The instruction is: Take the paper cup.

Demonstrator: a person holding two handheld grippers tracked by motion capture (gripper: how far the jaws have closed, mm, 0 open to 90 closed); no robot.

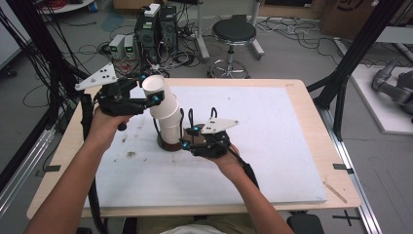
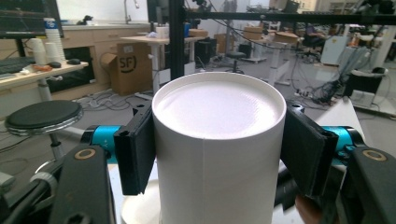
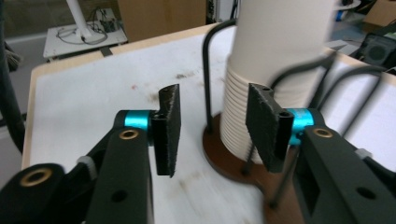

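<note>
Up at the far left of the white mat (image 1: pixel 272 146), the left gripper (image 1: pixel 152 95) pinches a white paper cup (image 1: pixel 157 92) just below its base, one black pad pressed against each side of the wall. In the left gripper view the cup (image 2: pixel 219 154) stands upside down between the two pads, its flat bottom facing the camera, and it leans slightly to the left in the high view. This cup is the top one of a nested stack of cups (image 1: pixel 168 119) that rises from a holder with a round brown base (image 1: pixel 168 145) and thin black wire uprights, set near the middle of the mat. The gripped cup still overlaps the next one down; whether it touches it cannot be told.

Just to the right of the holder, the right gripper (image 1: pixel 187 136) lies low over the mat, held in the person's right hand (image 1: pixel 221 158). Its tongs are spread, with nothing between them. In the right gripper view the pads stand apart beside the ribbed rims at the bottom of the stack (image 3: pixel 243 126), the right pad close in front of the cups and of a wire upright (image 3: pixel 208 79), the left pad over bare mat. That view is somewhat blurred.

The mat covers most of a light wooden table (image 1: pixel 311 107). Beyond the far edge, on the floor, stand a black round stool (image 1: pixel 234 33) and computer cases among loose cables.
</note>
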